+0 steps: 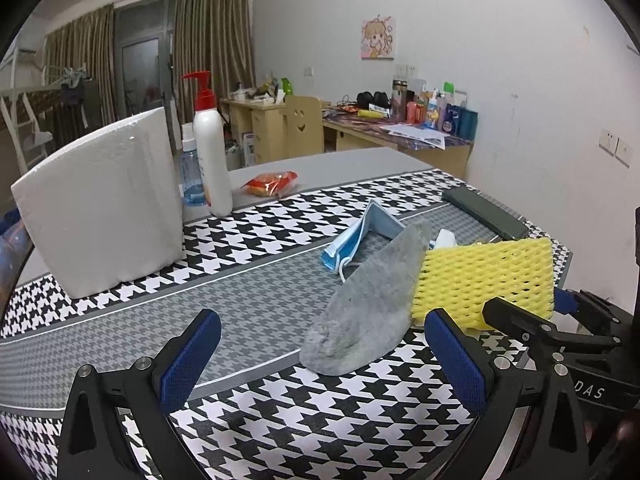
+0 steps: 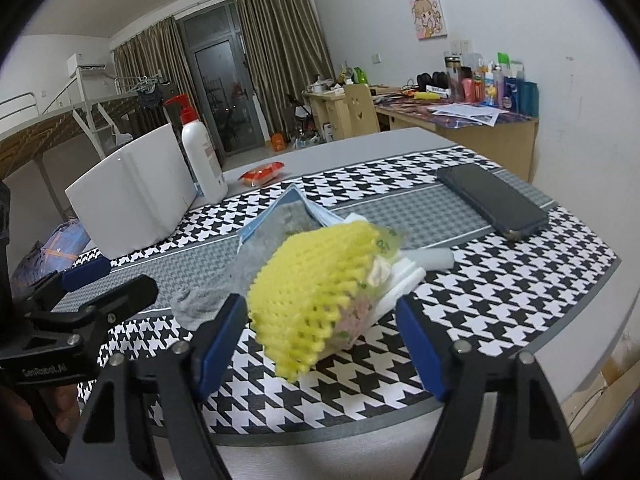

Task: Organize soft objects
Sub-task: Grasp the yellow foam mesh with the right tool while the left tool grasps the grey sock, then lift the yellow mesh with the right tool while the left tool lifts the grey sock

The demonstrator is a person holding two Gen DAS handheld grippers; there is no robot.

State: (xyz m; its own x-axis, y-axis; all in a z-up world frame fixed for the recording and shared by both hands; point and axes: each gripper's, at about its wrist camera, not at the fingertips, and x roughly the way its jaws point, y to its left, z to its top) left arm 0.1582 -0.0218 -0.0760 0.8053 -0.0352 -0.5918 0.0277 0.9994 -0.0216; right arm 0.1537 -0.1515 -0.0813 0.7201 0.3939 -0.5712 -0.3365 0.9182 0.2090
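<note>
A grey sock (image 1: 372,300) lies on the houndstooth cloth, its toe just ahead of my left gripper (image 1: 322,320), which stands open around bare cloth. A blue face mask (image 1: 352,240) lies folded behind the sock. To the right rests a yellow foam net (image 1: 488,276). In the right wrist view the foam net (image 2: 316,280) sits between the fingers of my right gripper (image 2: 320,304). A gap shows at the right pad, so the gripper is open. White foam pieces (image 2: 404,276) and a clear wrapper poke out from under the net.
A dark phone (image 2: 492,200) lies at the far right of the cloth. A white block (image 1: 104,200), a pump bottle (image 1: 212,152), a spray bottle (image 1: 192,176) and a red snack packet (image 1: 272,184) stand at the back left. The table edge (image 2: 520,376) is near on the right.
</note>
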